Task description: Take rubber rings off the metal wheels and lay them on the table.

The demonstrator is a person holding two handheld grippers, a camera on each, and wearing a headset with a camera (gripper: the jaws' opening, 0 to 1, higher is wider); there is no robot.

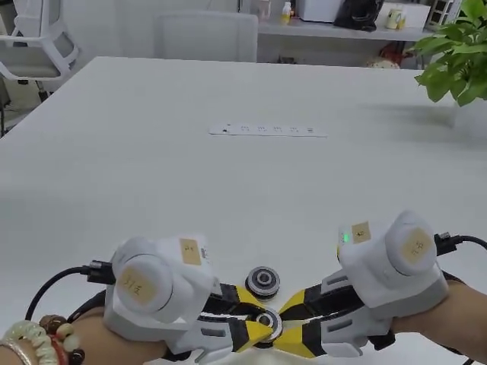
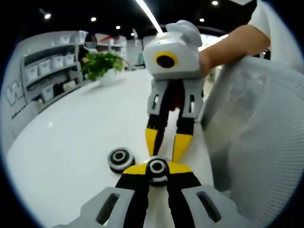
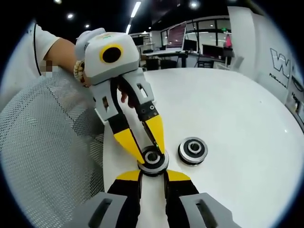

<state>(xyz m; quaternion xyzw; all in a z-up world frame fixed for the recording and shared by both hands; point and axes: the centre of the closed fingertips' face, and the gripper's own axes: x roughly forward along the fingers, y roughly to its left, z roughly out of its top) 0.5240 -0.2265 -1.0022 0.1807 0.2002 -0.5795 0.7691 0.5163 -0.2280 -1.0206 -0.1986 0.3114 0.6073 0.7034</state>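
Grippers meet low in the head view: the left gripper [image 1: 255, 318] and the right gripper [image 1: 288, 325] face each other tip to tip over a small round metal wheel with a black rubber ring [image 1: 268, 325], at the near edge of the white table [image 1: 152, 175]. A second black-rimmed metal wheel [image 1: 263, 280] lies flat just beyond them.

In the left gripper view, the left gripper's yellow-tipped jaws clamp the ringed wheel [image 2: 157, 169] from both sides. The right gripper [image 2: 166, 142] reaches in opposite, its tips a little apart at the wheel's edge.

In the right gripper view, that gripper's own tips end at the wheel's [image 3: 153, 160] near rim; whether they pinch it cannot be told. The second wheel [image 3: 193, 150] lies just beside, not touching.
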